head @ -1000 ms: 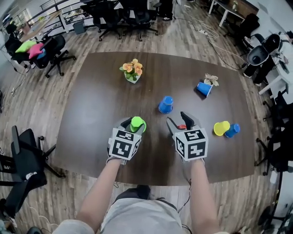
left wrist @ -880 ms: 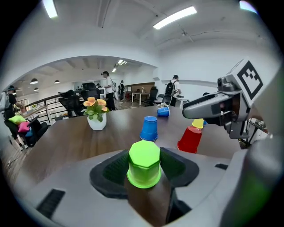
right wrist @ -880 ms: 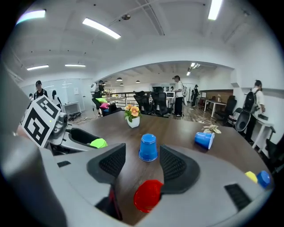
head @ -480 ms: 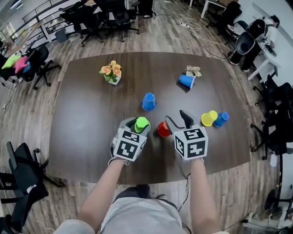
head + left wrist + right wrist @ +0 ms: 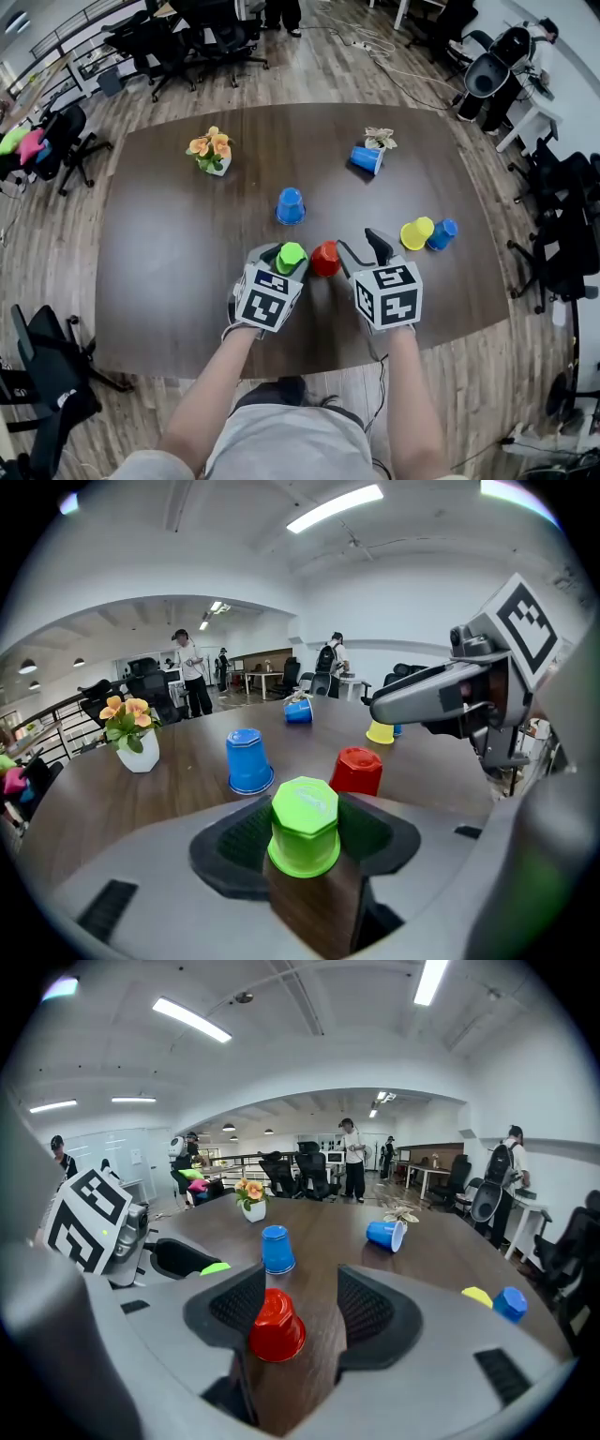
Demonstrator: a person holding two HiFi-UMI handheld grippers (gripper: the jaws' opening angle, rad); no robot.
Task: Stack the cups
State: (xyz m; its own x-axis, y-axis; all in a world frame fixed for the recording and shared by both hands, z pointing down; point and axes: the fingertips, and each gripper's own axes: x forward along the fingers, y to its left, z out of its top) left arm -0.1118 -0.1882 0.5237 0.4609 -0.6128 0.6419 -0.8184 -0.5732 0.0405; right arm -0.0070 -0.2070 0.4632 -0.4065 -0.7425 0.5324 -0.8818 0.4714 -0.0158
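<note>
Stacking not yet begun: left hand-held gripper (image 5: 286,255) pinched the inverted green cup (image 5: 305,825) just left of the red cup (image 5: 325,258). Right hand-held gripper (image 5: 361,248) was spread, red cup between its jaws on the surface (image 5: 169,281). Blue cup (image 5: 290,205) stood alone, farther out.

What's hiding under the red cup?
The red cup stands upside down on the brown table. Only bare table shows around its rim. Its inside is covered, so anything underneath can't be seen.

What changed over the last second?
The left claw carried the green cup rightward, up beside the red cup. The right claw, open, shifted right, so the red cup now sits at its left jaw. Nothing grabbed or released; the red cup stayed put.
</note>
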